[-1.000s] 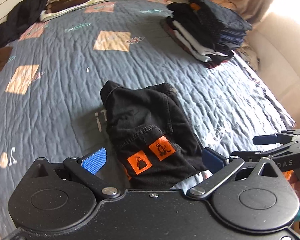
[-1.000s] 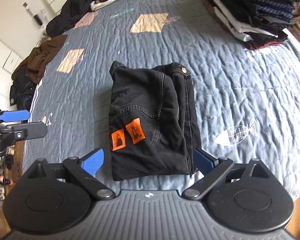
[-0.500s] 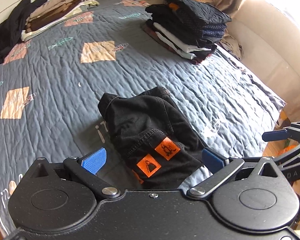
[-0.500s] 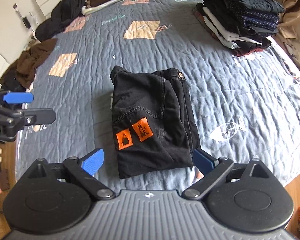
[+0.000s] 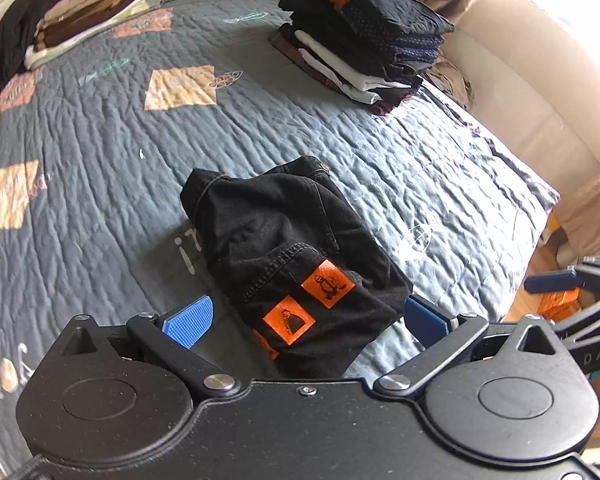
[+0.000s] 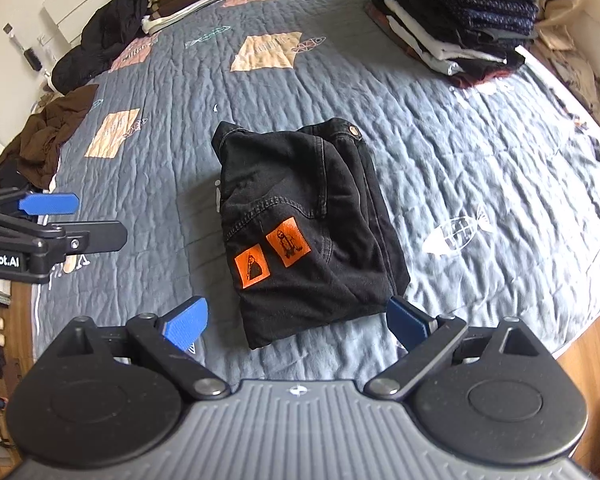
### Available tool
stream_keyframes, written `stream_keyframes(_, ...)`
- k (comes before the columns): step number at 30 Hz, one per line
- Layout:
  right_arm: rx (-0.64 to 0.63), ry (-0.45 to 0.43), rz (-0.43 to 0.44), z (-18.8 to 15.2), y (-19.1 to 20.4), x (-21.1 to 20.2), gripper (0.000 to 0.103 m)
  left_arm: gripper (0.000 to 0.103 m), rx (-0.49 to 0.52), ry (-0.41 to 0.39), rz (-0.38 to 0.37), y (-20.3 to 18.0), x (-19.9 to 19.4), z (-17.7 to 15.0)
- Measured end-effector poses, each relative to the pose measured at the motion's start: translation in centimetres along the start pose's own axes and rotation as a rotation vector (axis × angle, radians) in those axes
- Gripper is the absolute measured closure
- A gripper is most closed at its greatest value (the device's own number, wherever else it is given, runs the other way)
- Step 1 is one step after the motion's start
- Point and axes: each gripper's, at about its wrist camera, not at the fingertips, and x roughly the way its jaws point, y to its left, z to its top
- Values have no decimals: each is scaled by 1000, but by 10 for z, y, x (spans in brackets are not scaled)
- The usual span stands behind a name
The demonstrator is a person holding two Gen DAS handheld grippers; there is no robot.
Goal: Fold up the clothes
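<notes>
Here, one folded black jeans (image 6: 304,232) on quilt (image 6: 480,168), two orange patches (image 6: 272,252), left gripper (image 5: 306,320) spread, right gripper (image 6: 296,322) spread.

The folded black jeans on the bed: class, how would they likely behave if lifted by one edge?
The folded black jeans would probably sag and unfold, since several loose layers show along their right edge. Thick denim seams suggest they are fairly heavy. They look unlikely to slide on the quilted bedspread.

I've drawn both grippers back and up from the folded black jeans (image 6: 304,228): my right gripper (image 6: 296,322) now hangs short of their near edge. My left gripper (image 5: 306,320) has swung leftward around the jeans.
</notes>
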Motion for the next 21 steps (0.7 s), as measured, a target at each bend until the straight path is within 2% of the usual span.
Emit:
stream_keyframes(2,-1,11,15,0,-7,3,7,0,-34,0,-5,0,5,3)
stream_keyframes(9,-43,32,135,29,-67,19,7,0,-125,9,15,-18,32,27)
stream_keyframes(11,-55,38,169,37,-85,24,7,0,-153,14,36,-25,38,35)
stream_keyframes(13,-67,44,203,45,-102,29,7,0,-160,18,91,-35,41,44)
stream_keyframes(17,-111,87,260,68,-138,39,7,0,-164,76,169,-50,41,69)
stream_keyframes(21,-118,118,356,90,-164,43,7,0,-42,84,156,-64,35,103)
